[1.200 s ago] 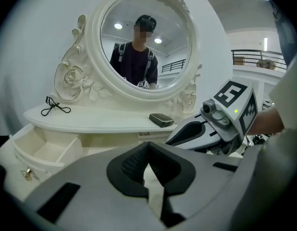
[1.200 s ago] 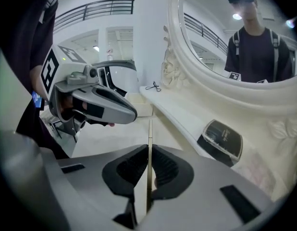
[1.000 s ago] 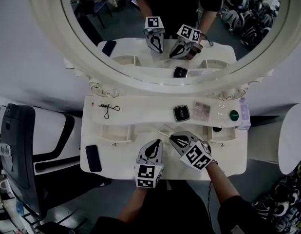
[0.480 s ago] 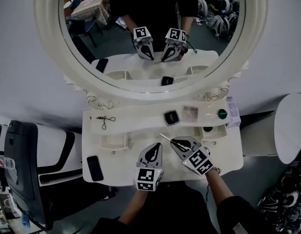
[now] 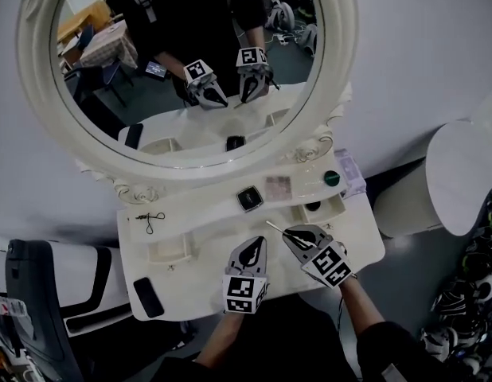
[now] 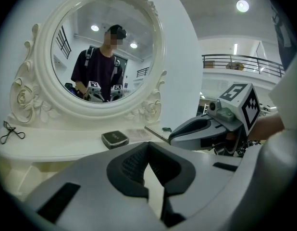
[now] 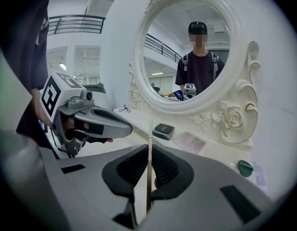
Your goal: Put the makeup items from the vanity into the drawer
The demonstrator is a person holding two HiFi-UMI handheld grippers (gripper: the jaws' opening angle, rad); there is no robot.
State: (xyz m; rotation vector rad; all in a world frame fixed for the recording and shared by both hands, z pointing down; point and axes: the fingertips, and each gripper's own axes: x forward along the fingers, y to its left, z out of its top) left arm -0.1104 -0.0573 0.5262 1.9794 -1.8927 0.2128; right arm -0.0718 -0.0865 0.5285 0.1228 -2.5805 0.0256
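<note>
Surface (image 5: 361, 241) of the vanity is recorded below the round mirror (image 5: 174, 62), with what is judged an open drawer (image 5: 335, 207) at its right, just ahead and to the right of the right tool (image 5: 287, 233). The right tool is clenched on a thin makeup stick (image 5: 272, 226), whose long axis is pointed ahead and left, away from that drawer. The left tool (image 5: 259, 242) is clenched on nothing and lies farther from it, so a rightward swing of the stick tip is judged necessary before release.
</note>
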